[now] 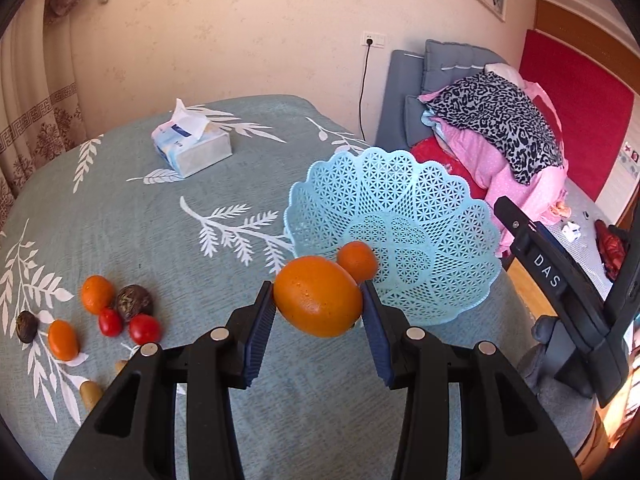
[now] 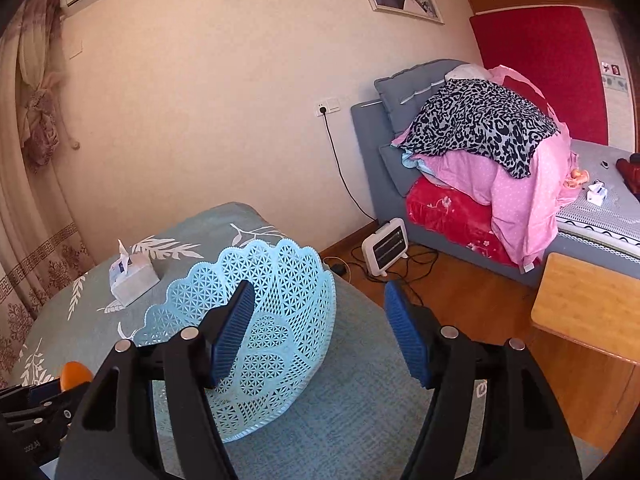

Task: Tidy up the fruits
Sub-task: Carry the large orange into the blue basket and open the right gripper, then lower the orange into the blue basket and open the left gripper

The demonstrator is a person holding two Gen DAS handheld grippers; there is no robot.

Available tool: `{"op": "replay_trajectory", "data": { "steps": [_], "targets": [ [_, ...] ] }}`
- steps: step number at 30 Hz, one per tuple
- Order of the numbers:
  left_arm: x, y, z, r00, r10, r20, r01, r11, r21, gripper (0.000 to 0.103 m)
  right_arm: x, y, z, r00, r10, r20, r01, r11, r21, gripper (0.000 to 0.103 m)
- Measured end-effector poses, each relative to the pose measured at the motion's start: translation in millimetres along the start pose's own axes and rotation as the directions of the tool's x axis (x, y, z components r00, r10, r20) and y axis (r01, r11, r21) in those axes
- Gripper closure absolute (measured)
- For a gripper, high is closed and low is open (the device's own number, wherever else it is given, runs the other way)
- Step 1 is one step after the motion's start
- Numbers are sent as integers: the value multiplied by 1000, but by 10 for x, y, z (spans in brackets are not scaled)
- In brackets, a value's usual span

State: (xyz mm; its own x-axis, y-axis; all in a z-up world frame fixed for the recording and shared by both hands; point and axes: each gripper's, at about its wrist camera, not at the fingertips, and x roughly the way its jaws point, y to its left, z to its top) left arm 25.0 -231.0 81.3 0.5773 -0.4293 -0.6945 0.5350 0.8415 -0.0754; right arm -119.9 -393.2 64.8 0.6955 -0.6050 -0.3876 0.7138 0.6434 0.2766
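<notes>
Leaf-print bench (image 1: 120, 208): left tongs (image 1: 319, 306) clamp an orange (image 1: 318, 302); right tongs (image 2: 320, 332) gape empty. Tilted basket (image 1: 420, 216) at one o'clock may tip, spilling fruit.

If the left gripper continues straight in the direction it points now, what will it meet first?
Probably the light blue basket. The left gripper, shut on a large orange, points at the basket's near rim, where a smaller orange lies. Depth is hard to judge, so that small fruit could be touched first.
</notes>
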Motion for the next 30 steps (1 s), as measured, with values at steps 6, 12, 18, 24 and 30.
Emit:
{"op": "replay_trajectory", "data": {
  "steps": [6,12,18,24,30],
  "targets": [
    [187,-239,102,998,-54,-20,54,998,25,59,4,-41,-10,1000,9,3,-9,1000,22,33],
    [250,-265,97,996,-87,-33,87,996,-17,29,11,-88,-4,1000,15,3,-15,999,45,30],
    [115,-107,91,1000,2,15,-2,1000,-27,27,8,-90,-3,1000,14,6,-15,999,47,27],
    [-31,94,54,998,42,36,-40,998,-55,19,-1,-56,-14,1000,6,12,-6,999,32,24],
    [-109,309,-33,995,100,21,-98,991,-95,17,2,-48,-20,1000,2,11,-2,1000,24,24]
  ]
}}
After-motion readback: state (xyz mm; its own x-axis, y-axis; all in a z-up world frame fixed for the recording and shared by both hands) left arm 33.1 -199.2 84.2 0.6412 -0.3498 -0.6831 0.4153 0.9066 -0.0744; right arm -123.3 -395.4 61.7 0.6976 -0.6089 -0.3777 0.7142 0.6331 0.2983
